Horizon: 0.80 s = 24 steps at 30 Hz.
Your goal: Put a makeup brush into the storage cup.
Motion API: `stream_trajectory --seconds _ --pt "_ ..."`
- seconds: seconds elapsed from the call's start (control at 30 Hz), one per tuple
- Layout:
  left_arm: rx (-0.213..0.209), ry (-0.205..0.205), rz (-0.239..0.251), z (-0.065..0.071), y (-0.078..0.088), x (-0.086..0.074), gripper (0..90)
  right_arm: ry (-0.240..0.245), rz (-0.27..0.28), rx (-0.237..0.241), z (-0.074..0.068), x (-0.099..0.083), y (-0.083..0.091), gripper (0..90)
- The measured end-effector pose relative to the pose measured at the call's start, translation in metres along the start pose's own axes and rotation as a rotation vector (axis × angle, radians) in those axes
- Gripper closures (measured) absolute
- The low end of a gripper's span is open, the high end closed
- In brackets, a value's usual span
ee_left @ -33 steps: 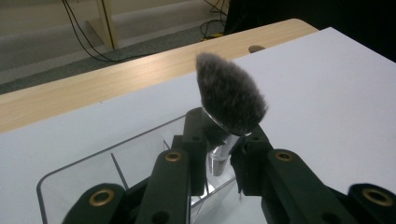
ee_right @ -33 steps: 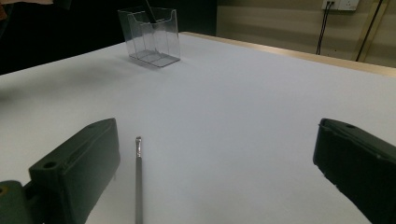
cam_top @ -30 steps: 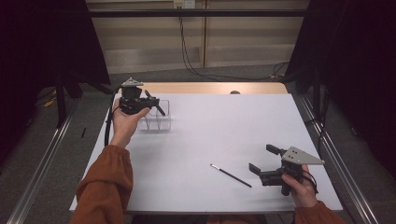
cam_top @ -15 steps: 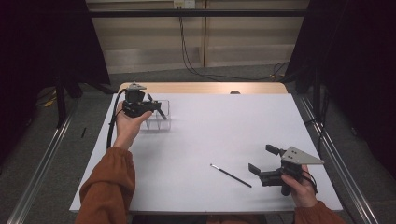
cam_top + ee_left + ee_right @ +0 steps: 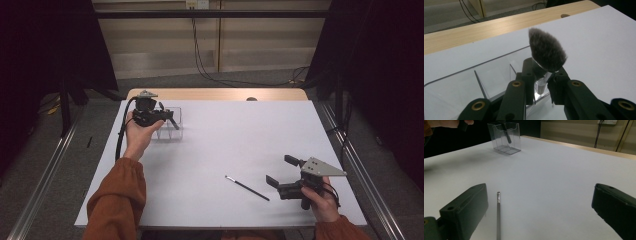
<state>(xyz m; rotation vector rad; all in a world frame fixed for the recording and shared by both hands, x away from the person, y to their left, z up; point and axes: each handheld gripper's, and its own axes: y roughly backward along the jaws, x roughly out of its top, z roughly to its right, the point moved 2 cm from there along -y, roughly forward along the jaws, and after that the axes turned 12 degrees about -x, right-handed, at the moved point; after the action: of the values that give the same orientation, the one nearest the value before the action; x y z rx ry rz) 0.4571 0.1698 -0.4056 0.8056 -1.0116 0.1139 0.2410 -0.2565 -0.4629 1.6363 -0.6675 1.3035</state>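
left gripper (image 5: 541, 87) pinching powder brush (image 5: 546, 50) over clear organizer (image 5: 170, 125) | right gripper (image 5: 287, 175) spread | thin brush (image 5: 247, 188) beside it

Rust-orange sleeves (image 5: 117, 200); black grippers with brass-ringed fingers (image 5: 516, 95), one bearing a grey triangular plate (image 5: 322, 167).

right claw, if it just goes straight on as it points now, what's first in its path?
Probably nothing on the sheet close by: the open right claw looks out over bare white table. The thin brush lies just inside its left-hand jaw, and the clear organizer sits far off to the left; depth is unclear.
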Motion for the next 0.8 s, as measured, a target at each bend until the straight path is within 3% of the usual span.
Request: stream_trajectory --seconds 0.1,0.23,0.5,0.7,0.8 --pt "0.005 -0.010 -0.006 -0.0010 0.0002 -0.0009 76.7 0.002 0.001 -0.001 0.0006 -0.0001 -0.0004 0.1" --pt "-0.008 0.006 0.003 -0.0013 0.0003 -0.0022 72.3 0.000 0.001 0.000 0.0002 -0.0001 -0.0001 0.2" --pt "0.000 0.019 0.031 -0.0041 0.0045 -0.0030 45.5 0.000 0.001 0.003 -0.0001 -0.0001 -0.0001 0.2" --pt "0.039 0.006 0.063 -0.0040 0.0063 -0.0054 25.4 0.000 0.002 0.001 -0.0001 0.0000 -0.0001 0.2" --pt "0.043 0.017 0.080 -0.0050 0.0070 -0.0080 15.8 -0.001 0.003 0.002 0.0000 0.0000 0.0001 0.2"
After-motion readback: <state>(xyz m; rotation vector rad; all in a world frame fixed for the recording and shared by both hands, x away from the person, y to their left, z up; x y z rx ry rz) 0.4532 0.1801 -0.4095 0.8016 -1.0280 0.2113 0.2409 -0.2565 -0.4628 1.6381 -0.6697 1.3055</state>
